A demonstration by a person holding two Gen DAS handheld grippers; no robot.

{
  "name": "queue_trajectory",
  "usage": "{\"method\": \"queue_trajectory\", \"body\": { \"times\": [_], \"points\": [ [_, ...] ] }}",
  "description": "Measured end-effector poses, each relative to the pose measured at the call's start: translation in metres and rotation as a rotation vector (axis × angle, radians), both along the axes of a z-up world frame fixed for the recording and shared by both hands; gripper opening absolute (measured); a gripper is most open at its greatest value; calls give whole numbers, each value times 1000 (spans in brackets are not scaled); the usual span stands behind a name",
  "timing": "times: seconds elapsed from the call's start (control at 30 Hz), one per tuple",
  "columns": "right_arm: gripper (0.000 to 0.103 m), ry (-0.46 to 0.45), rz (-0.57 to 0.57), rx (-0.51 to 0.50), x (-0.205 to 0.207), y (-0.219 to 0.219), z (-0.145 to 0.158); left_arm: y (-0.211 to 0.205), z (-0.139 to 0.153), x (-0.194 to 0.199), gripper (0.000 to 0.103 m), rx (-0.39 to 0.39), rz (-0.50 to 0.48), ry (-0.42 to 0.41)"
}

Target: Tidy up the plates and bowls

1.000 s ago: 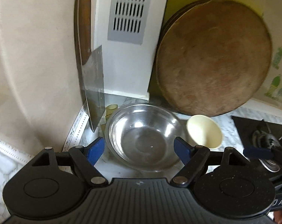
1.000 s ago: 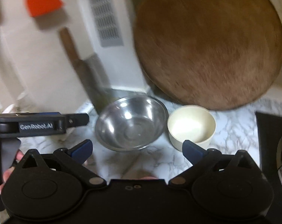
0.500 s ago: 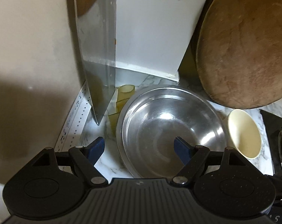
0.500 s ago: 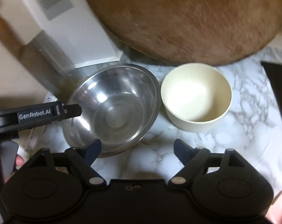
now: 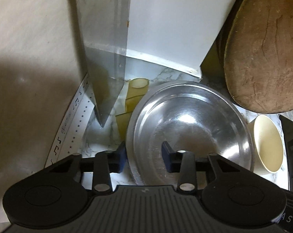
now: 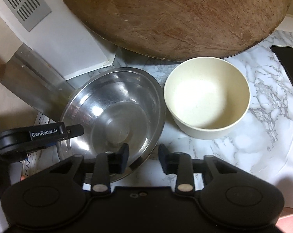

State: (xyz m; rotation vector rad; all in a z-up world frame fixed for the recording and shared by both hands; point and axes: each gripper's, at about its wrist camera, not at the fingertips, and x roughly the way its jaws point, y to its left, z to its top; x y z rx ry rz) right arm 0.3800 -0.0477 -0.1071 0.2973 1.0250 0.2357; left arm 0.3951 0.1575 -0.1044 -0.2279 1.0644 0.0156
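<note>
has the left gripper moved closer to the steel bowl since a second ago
Yes. The left gripper has dropped toward the steel bowl, now straddling its near rim, jaws closing; the cleaver beside it looms larger.

On the countertop [image 6: 262, 101] the metal bowl [image 6: 115, 112] sits near the back left corner, with the small bowl [image 6: 206, 97] just beside it on its right. Behind both, a round board [image 6: 173, 15] leans upright at the back edge. A cleaver [image 5: 105, 44] stands tilted against the left wall, behind and left of the metal bowl. A vented box [image 6: 55, 29] rises at the back between cleaver and board. Small tubes [image 5: 135, 93] lie between the cleaver and the metal bowl. A stove [image 6: 289, 62] edge lies at the right.
</note>
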Motion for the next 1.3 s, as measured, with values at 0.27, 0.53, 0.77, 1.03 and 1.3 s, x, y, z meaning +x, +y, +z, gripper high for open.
{"method": "queue_trajectory", "body": {
  "times": [0.27, 0.53, 0.77, 1.03, 1.3],
  "points": [
    [19, -16, -22, -13, -2, 0, -3, 6, -1, -1, 14, 27, 25, 14],
    [19, -81, 15, -14, -12, -5, 10, 1, 20, -19, 14, 48, 10, -27],
    [19, -119, 44, 13, -33, -17, 33, -11, 54, -49, 14, 77, 11, -67],
    [19, -190, 112, 28, -76, -29, 72, -24, 98, -108, 14, 96, 67, -126],
    [19, -238, 213, 49, -126, -37, 99, -31, 132, -179, 14, 121, 173, -154]
  ]
}}
